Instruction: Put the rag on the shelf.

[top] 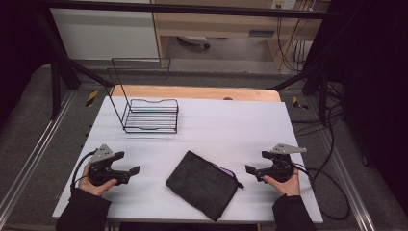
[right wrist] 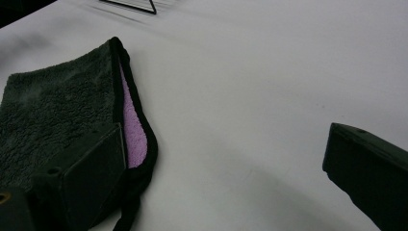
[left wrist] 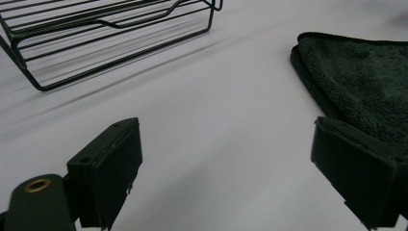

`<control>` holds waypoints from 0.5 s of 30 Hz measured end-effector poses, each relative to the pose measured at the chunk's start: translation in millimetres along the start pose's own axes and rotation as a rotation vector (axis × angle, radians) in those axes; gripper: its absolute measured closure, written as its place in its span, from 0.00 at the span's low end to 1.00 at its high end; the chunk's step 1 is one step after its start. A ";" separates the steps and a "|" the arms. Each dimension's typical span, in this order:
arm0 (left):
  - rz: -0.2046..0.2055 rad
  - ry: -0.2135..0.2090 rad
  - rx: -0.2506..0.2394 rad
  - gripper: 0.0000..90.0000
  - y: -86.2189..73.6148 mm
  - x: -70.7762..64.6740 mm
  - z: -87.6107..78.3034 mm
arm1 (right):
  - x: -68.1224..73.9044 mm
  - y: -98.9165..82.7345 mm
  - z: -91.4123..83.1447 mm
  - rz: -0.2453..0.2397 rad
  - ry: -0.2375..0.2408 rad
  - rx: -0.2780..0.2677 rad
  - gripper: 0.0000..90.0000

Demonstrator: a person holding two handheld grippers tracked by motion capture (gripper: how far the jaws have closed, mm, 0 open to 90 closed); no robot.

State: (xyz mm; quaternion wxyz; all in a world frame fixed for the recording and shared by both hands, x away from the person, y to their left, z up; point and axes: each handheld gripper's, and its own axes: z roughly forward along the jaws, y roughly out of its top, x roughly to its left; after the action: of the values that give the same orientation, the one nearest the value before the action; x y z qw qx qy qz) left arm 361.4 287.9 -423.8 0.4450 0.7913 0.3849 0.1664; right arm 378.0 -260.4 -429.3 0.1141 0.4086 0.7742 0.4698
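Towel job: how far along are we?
Nothing looks done yet. The folded dark towel with a purple inner face lies flat on the white table, untouched. The left gripper and right gripper flank it with jaws open and nothing in them. The wire rack at the back holds nothing. Probably still left: grasp the towel, then move it, perhaps to the rack.

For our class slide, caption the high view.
Two open hand-held grippers, left and right, flank a folded dark towel before a wire rack.
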 end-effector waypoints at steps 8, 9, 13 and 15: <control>0.007 -0.009 0.015 0.11 2.6 -7.0 3.8 | 0.6 0.2 -0.7 0.002 -0.001 -0.005 0.02; 0.005 -0.009 0.012 0.11 2.9 -8.2 4.2 | 0.8 0.2 -0.5 0.004 -0.001 -0.006 0.02; 0.007 -0.016 0.013 0.10 3.6 -11.1 5.2 | 2.4 1.2 0.8 0.006 -0.003 -0.002 0.02; 0.014 -0.019 0.019 0.09 3.6 -12.9 6.3 | 3.6 1.9 1.6 0.005 -0.003 -0.007 0.02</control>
State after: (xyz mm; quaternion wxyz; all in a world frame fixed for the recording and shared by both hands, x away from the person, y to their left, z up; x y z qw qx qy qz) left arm 358.6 273.4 -423.2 0.4401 0.7996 0.3767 0.1581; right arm 377.6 -256.2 -427.9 0.1156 0.4107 0.7714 0.4721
